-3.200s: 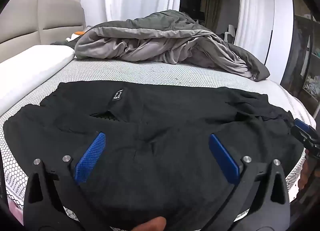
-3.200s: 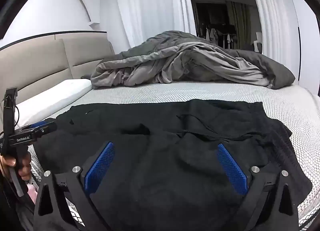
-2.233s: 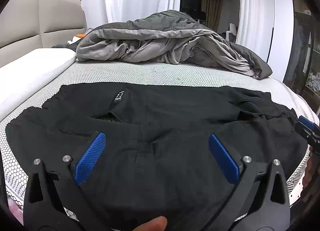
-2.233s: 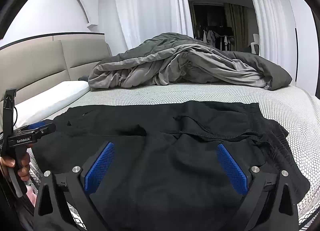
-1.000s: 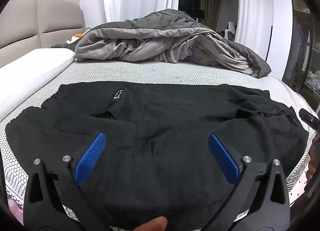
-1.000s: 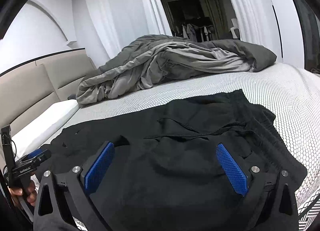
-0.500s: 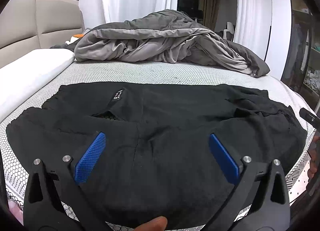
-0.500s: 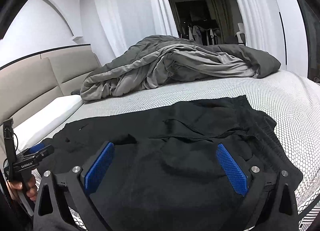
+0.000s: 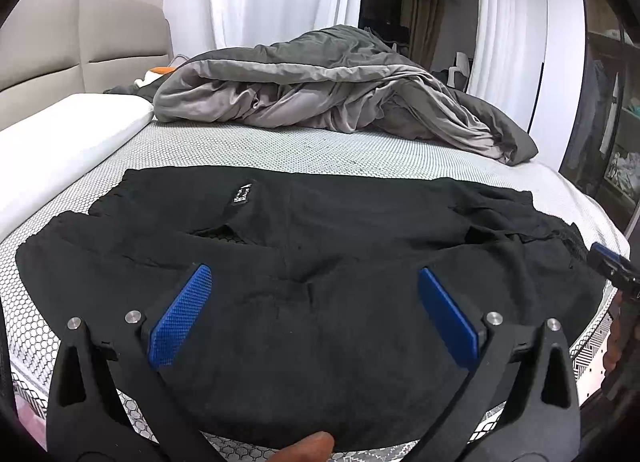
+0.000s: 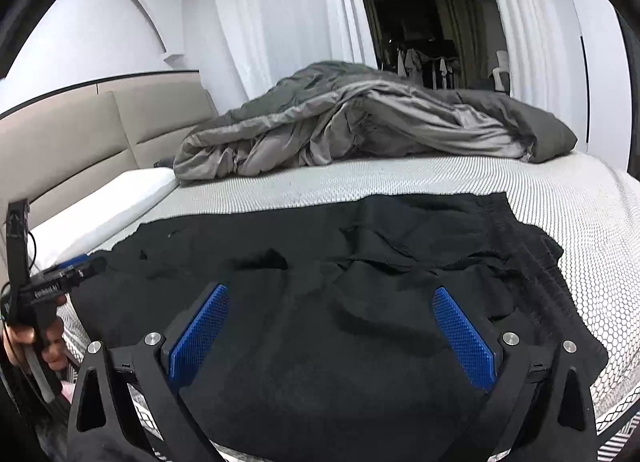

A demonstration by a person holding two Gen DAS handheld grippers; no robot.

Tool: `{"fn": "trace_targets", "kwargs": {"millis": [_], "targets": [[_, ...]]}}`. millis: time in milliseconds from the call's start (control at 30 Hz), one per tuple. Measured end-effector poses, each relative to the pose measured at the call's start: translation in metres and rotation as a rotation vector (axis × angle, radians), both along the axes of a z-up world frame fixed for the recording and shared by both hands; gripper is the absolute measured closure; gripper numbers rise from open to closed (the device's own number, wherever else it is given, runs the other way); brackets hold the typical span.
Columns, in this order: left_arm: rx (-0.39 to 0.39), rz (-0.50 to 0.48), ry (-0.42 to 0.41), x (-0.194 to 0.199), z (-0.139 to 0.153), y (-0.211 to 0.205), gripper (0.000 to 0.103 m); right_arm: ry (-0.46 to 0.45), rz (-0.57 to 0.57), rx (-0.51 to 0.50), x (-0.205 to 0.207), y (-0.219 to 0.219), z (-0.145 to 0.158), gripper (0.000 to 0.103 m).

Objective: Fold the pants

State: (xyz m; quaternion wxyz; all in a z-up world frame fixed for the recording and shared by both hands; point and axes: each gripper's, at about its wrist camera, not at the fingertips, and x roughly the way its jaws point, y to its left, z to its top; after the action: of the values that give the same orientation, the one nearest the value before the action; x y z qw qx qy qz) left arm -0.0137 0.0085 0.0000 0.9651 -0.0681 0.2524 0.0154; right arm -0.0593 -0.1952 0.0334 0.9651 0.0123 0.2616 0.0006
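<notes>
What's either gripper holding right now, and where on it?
Nothing. Left gripper and right gripper both stand open above the black pants, no cloth between the pads.

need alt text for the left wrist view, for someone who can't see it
Black pants lie spread across a white bed, with the open left gripper hovering over them, blue pads wide apart and holding nothing. A rumpled grey blanket is heaped at the far side, and the right gripper peeks in at the right edge.

Right gripper (image 10: 332, 326) hangs spread wide above black pants (image 10: 320, 262) on bed (image 10: 560, 214).
</notes>
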Motion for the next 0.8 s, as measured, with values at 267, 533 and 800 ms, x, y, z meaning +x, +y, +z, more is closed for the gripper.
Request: {"fn": "trace_targets", "kwargs": {"millis": [267, 533, 800], "targets": [[0.031, 0.04, 0.019, 0.008, 0.008, 0.011, 0.001, 0.056, 0.011, -0.016, 0.0, -0.017, 0.004, 0.0], [-0.008, 0.1, 0.019, 0.007, 0.015, 0.037, 0.001, 0.148, -0.063, -0.02, -0.008, -0.053, 0.014, 0.005], [0.015, 0.221, 0.034, -0.005, 0.022, 0.088, 0.001, 0.226, -0.159, -0.016, -0.033, -0.111, 0.017, 0.005]]}}
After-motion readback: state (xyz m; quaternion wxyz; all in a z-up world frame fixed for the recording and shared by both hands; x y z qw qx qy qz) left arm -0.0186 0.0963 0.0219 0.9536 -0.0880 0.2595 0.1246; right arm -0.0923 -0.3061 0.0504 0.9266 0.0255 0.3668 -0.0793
